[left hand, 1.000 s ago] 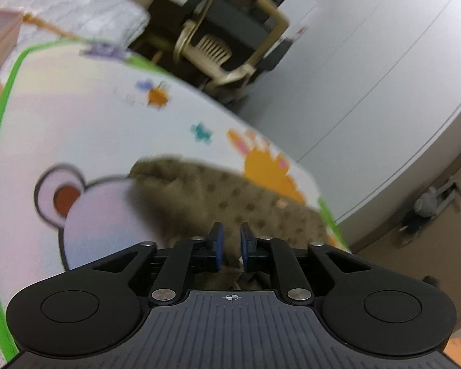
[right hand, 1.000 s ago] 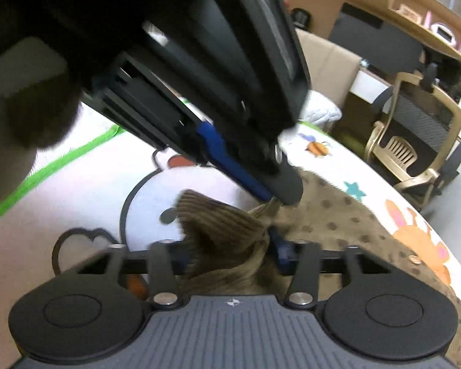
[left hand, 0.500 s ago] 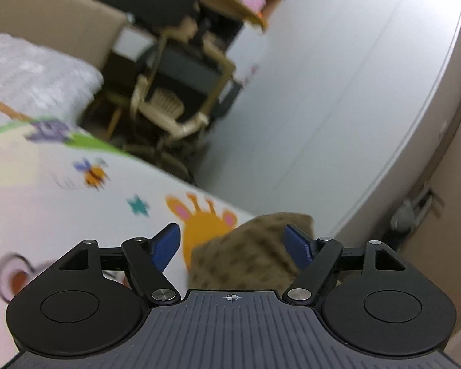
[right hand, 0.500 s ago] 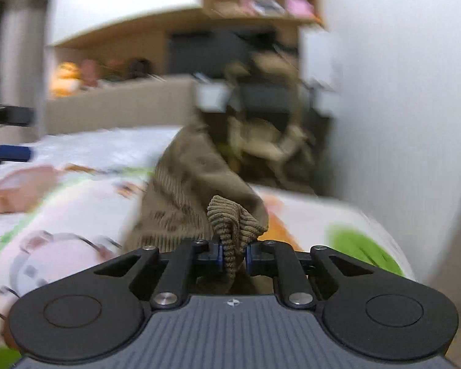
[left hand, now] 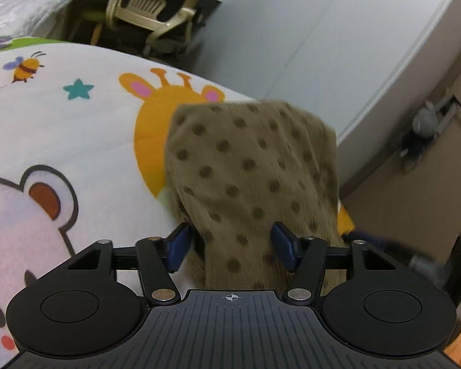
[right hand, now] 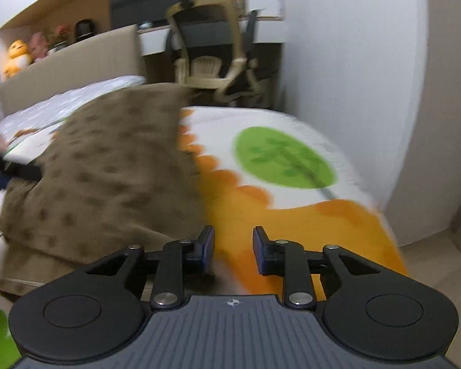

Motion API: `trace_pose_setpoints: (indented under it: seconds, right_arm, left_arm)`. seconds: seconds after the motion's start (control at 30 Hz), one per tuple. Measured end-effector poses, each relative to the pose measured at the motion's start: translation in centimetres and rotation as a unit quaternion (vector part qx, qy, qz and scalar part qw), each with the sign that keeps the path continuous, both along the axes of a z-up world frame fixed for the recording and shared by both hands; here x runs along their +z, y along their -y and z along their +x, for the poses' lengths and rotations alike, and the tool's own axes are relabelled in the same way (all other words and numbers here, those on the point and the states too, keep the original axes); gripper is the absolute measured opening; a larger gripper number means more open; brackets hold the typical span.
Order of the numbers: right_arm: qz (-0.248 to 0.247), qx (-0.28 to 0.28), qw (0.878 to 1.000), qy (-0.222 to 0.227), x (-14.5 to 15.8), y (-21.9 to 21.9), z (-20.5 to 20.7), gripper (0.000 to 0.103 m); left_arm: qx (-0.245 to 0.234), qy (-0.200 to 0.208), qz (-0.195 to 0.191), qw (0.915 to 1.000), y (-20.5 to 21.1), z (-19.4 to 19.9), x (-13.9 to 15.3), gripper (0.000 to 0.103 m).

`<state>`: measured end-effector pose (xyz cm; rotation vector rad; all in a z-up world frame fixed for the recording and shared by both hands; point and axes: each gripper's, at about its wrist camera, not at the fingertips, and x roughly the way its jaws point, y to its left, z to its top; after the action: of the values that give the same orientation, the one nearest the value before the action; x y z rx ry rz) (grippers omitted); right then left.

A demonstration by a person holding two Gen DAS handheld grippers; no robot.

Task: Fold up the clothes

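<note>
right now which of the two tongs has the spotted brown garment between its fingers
The left tongs: the spotted brown garment runs between its closing fingers. The right tongs, opening, frame only the printed blanket.

Each camera sits just behind its own claw and looks forward and downward along the fingers, close over a cartoon-printed cover (left hand: pixel 76 129). The left claw (left hand: pixel 230 246) faces a spotted brown garment (left hand: pixel 249 166) straight ahead; from the right claw (right hand: pixel 233 250) it lies ahead to the left. Both views share the garment and, far beyond the claws, a beige chair (right hand: pixel 212 64).
</note>
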<state>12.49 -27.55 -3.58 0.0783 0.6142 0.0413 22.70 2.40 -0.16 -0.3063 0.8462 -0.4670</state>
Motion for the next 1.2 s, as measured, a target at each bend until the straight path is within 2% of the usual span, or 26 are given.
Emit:
trace_pose_setpoints:
  seconds: [0.07, 0.1, 0.13, 0.2, 0.27, 0.33, 0.37, 0.43, 0.5, 0.57, 0.6, 0.63, 0.67, 0.73, 0.87, 1.07, 1.13, 1.17, 1.2]
  right_arm:
    - [0.026, -0.006, 0.999, 0.019, 1.3, 1.7, -0.2, 0.029]
    - [0.042, -0.002, 0.999, 0.027, 2.0, 2.2, -0.3, 0.034]
    - [0.054, 0.005, 0.998, 0.036, 2.6, 2.5, -0.3, 0.038]
    - [0.053, 0.027, 0.997, 0.054, 3.5, 1.9, -0.1, 0.048]
    - [0.045, 0.052, 0.995, 0.072, 4.3, 0.9, 0.2, 0.050]
    - [0.029, 0.106, 0.991, 0.076, 4.6, -0.9, -0.4, 0.051]
    - [0.009, 0.138, 0.988, 0.074, 4.4, -2.1, -1.0, 0.054]
    - [-0.073, 0.196, 0.975, 0.070, 3.5, -4.8, -2.4, 0.056]
    - [-0.185, 0.234, 0.951, 0.078, 2.0, -7.6, -4.1, 0.056]
    - [-0.247, 0.254, 0.931, 0.082, 0.6, -9.3, -4.7, 0.054]
    - [-0.256, 0.249, 0.930, 0.087, 0.5, -9.6, -4.4, 0.037]
    - [-0.264, 0.244, 0.929, 0.092, 0.3, -10.0, -4.2, 0.024]
    - [-0.264, 0.235, 0.930, 0.097, 0.5, -10.1, -3.8, 0.008]
    - [-0.244, 0.206, 0.941, 0.113, 2.3, -9.3, -3.3, 0.007]
    - [-0.239, 0.179, 0.946, 0.124, 4.3, -7.5, -3.5, 0.007]
    - [-0.232, 0.176, 0.956, 0.035, 1.3, -5.7, -4.4, 0.008]
    - [-0.193, 0.166, 0.967, 0.032, 2.2, -4.3, -4.2, 0.013]
    - [-0.170, 0.162, 0.971, 0.035, 2.8, -3.5, -4.1, 0.025]
    - [-0.148, 0.161, 0.975, 0.044, 3.7, -2.9, -4.0, 0.045]
  left_arm:
    - [-0.006, 0.009, 0.008, 0.9999, 0.2, -0.6, 0.2, 0.039]
    - [-0.006, 0.015, 0.010, 0.9998, 0.3, -0.9, 0.5, 0.030]
    - [-0.005, 0.021, 0.012, 0.9997, 0.4, -1.2, 0.8, 0.028]
    - [-0.006, 0.032, 0.014, 0.9994, 0.5, -1.7, 1.5, 0.016]
    - [-0.005, 0.033, 0.011, 0.9994, 0.4, -1.9, 1.8, 0.010]
    - [-0.003, 0.024, -0.005, 0.9997, 0.0, -1.9, 1.9, 0.009]
    - [-0.002, 0.021, -0.014, 0.9997, -0.2, -1.9, 1.9, 0.009]
    - [0.001, 0.018, -0.029, 0.9994, -0.6, -2.2, 2.2, 0.009]
    - [0.004, 0.018, -0.038, 0.9991, -0.8, -2.1, 2.3, 0.008]
    - [0.008, 0.015, -0.048, 0.9987, -0.8, -1.9, 2.4, 0.007]
    - [0.008, 0.014, -0.053, 0.9985, -0.7, -1.9, 2.6, 0.007]
    - [0.007, 0.016, -0.057, 0.9982, -0.6, -1.9, 2.8, 0.007]
    - [0.005, 0.018, -0.061, 0.9980, -0.4, -2.0, 3.1, 0.007]
    - [-0.005, 0.026, -0.064, 0.9976, 0.0, -2.5, 3.6, 0.007]
    - [-0.029, 0.001, -0.065, 0.9975, 1.0, -3.8, 2.1, 0.007]
    - [-0.056, -0.022, -0.030, 0.9977, 1.9, -6.2, -0.8, 0.007]
    - [-0.075, -0.023, -0.021, 0.9967, 1.8, -6.7, -1.0, 0.009]
    - [-0.086, -0.021, -0.015, 0.9960, 1.7, -7.1, -0.8, 0.012]
    - [-0.093, -0.018, -0.012, 0.9954, 1.6, -7.4, -0.6, 0.017]
